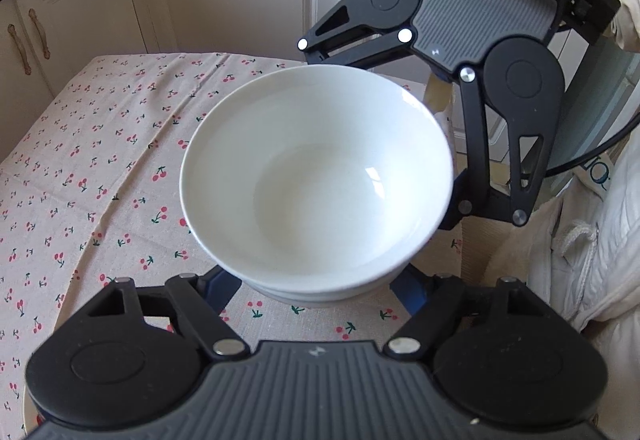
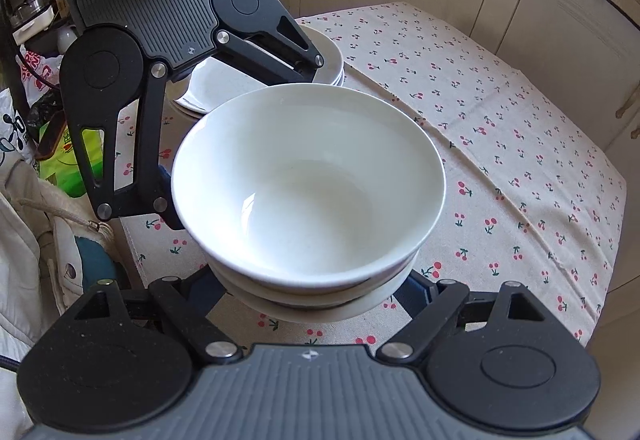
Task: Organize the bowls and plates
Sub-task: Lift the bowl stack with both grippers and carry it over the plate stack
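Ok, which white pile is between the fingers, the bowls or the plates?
The bowl stack, the deep round ones closest to the camera, sits between the fingers. The flat plate stack lies farther back.

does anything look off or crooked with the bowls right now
Nothing stands out. The white bowls sit nested and level, unchipped and empty, with the stacked plates tidy behind on the cherry tablecloth. No spills show.

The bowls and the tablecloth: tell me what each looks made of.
Bowls: probably glazed ceramic or porcelain; plain white, smooth, with a sharp window glint on the inner wall. Melamine can't be ruled out.
Tablecloth: woven fabric, likely cotton or linen blend; matte beige with printed cherries, visible creases and folds.
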Available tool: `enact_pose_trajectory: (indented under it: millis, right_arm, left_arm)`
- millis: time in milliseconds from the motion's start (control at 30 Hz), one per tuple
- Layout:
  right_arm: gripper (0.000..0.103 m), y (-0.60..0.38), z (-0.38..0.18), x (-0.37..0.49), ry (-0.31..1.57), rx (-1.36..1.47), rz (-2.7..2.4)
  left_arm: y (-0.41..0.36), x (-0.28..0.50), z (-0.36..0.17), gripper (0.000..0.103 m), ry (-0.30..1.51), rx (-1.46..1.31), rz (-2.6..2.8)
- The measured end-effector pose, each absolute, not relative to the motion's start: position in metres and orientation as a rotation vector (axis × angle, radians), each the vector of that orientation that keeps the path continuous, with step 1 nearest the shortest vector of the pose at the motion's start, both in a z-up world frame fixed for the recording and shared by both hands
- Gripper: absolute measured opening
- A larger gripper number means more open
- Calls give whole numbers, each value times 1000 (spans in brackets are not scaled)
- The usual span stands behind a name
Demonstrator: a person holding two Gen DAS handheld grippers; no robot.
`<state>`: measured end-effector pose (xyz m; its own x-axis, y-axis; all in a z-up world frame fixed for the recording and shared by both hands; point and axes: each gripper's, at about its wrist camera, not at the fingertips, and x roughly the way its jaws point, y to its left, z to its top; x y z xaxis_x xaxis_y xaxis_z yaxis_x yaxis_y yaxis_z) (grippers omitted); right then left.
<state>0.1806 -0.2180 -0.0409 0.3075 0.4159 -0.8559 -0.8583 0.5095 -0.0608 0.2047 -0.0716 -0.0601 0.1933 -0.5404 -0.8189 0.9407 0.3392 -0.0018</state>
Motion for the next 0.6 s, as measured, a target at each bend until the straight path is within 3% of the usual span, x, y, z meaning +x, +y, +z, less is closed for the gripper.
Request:
enact_pose_trajectory:
  millis: [600]
  right_arm:
    - [91, -129, -11, 181, 774, -714, 1017]
  left_arm:
    - [19, 177, -25, 80, 781, 555, -913]
